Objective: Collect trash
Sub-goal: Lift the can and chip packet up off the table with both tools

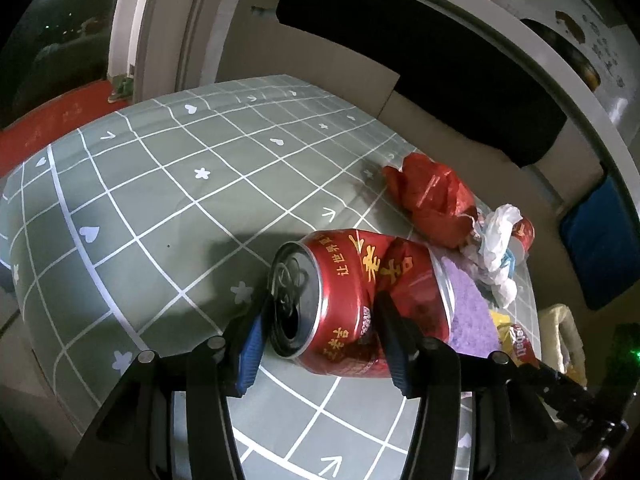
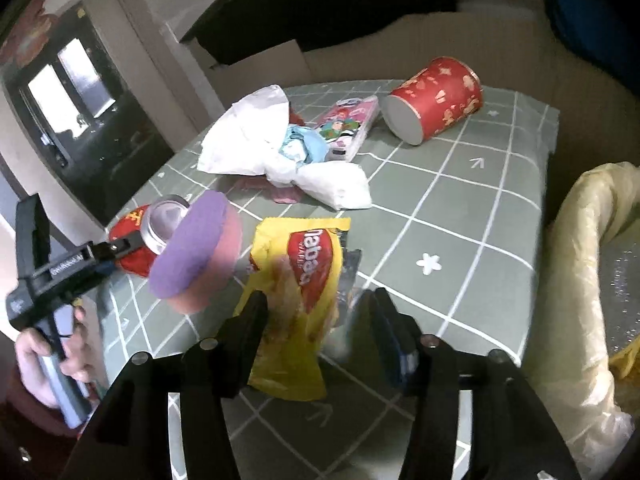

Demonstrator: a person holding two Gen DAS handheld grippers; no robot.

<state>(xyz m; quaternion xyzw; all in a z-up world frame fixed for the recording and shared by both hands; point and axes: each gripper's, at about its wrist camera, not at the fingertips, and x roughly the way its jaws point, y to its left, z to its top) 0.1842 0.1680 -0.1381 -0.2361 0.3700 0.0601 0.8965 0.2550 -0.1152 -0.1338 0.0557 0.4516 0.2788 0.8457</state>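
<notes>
A dented red drink can (image 1: pixel 360 300) lies on its side on the green checked tablecloth (image 1: pixel 160 208). My left gripper (image 1: pixel 320 344) is shut on the can, with a blue pad pressed to each side. In the right wrist view the can (image 2: pixel 160 224) shows at the left with the left gripper on it. A yellow snack wrapper (image 2: pixel 296 304) lies between the fingers of my right gripper (image 2: pixel 316 320), which stands open around it. The wrapper is blurred.
A purple and pink sponge (image 2: pixel 196 252), crumpled white paper (image 2: pixel 256 140), a pink packet (image 2: pixel 348 124) and a red paper cup (image 2: pixel 436 100) on its side lie on the table. A red plastic bag (image 1: pixel 432 200) lies further back. A bin with a yellowish liner (image 2: pixel 580 264) stands at the right.
</notes>
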